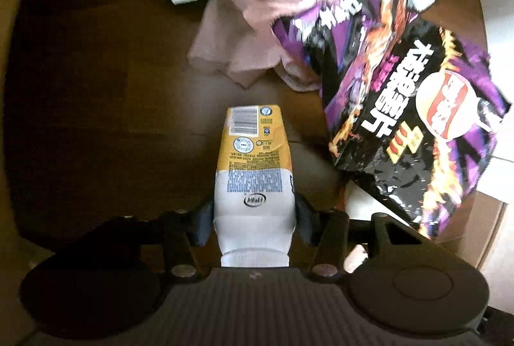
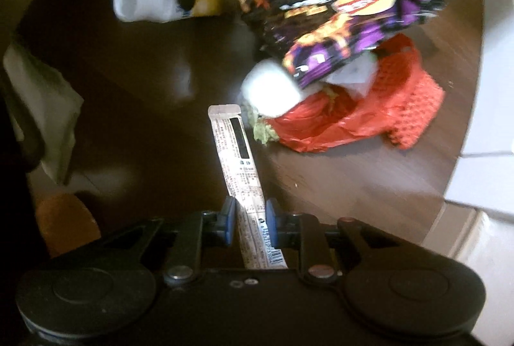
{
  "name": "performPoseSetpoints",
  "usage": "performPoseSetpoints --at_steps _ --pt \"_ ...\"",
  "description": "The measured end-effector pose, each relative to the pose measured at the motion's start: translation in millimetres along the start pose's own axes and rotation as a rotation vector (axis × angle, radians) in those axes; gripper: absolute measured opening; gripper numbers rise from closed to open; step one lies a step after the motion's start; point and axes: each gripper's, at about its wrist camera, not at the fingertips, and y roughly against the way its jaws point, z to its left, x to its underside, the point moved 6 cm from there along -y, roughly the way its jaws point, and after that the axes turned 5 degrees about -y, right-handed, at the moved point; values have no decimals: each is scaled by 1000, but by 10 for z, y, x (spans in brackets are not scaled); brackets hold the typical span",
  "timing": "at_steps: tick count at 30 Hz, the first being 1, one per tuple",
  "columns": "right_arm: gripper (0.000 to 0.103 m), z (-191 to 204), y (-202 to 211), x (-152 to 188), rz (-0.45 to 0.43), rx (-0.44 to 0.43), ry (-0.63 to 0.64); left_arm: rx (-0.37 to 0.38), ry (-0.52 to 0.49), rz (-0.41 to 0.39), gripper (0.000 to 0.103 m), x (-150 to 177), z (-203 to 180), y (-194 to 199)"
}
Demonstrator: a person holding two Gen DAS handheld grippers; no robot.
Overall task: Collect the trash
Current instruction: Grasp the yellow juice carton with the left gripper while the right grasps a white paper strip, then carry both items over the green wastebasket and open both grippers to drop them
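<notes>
Holding two pieces at once, you are clamping the left gripper [image 1: 253, 217] on a bottle [image 1: 252, 166] and the right gripper [image 2: 249, 225] on a thin wrapper [image 2: 244, 172] above the worktop [image 2: 144, 82] — it is gripped loosely and could be slipping free.

A home, at a cluttered dark wood table.
On the round table [image 1: 96, 56] lie household leftovers: a purple chip bag [image 1: 401, 95], a pink cloth [image 1: 257, 34] far behind it, a yellow-and-white bottle [image 1: 250, 162], and a red bag [image 2: 347, 121] with a red mesh net [image 2: 414, 88] at the right. Pale floor tiles [image 2: 482, 178] show beyond the table's right edge.
</notes>
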Motion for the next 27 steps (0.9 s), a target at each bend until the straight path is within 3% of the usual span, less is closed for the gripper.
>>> performPoseSetpoints --at_steps 6,12,16,27 --pt "19 -171 522 -26 -27 -38 -186 26 90 -12 50 -78 81 482" --pt "19 -342 1038 -205 -121 -62 -319 64 127 -88 50 -145 22 986" --pt "19 -393 1512 -388 -235 -68 -373 125 132 -145 50 -178 -57 1366" --pt "19 -645 2791 -961 -566 -123 -497 282 3 -374 50 -143 -458 2622"
